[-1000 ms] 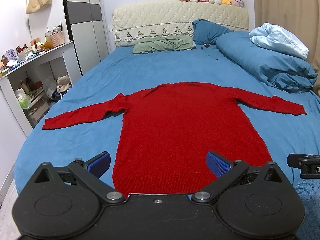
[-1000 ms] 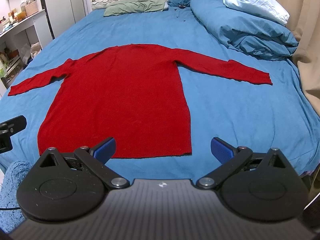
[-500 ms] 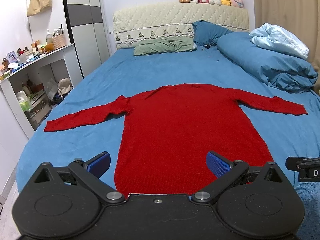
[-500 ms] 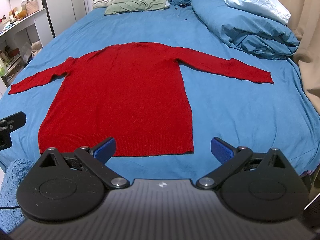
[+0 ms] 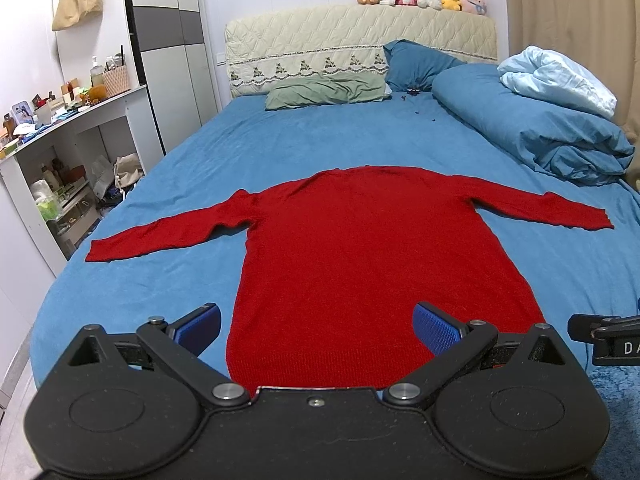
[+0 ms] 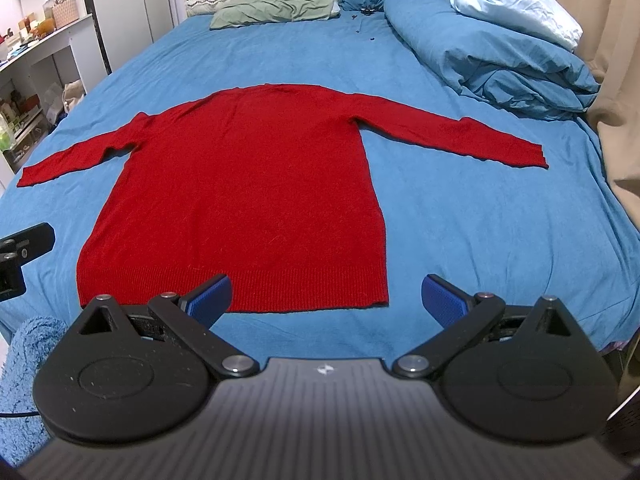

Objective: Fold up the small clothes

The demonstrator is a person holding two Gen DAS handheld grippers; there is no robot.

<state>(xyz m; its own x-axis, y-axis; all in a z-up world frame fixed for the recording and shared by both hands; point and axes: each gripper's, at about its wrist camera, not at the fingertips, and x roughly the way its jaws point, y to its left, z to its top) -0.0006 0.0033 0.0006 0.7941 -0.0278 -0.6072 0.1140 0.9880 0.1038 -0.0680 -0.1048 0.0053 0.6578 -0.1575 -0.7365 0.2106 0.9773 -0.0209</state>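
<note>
Red sweater [image 5: 360,248] flat on blue bed [image 5: 280,140], sleeves out, L tool [image 5: 316,326] & R tool [image 6: 326,298] wide open, empty

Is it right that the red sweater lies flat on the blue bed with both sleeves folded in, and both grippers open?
Not quite. The sweater lies flat on the bed, but both sleeves are spread out to the sides, as the right wrist view shows. The left gripper and right gripper are open.
</note>
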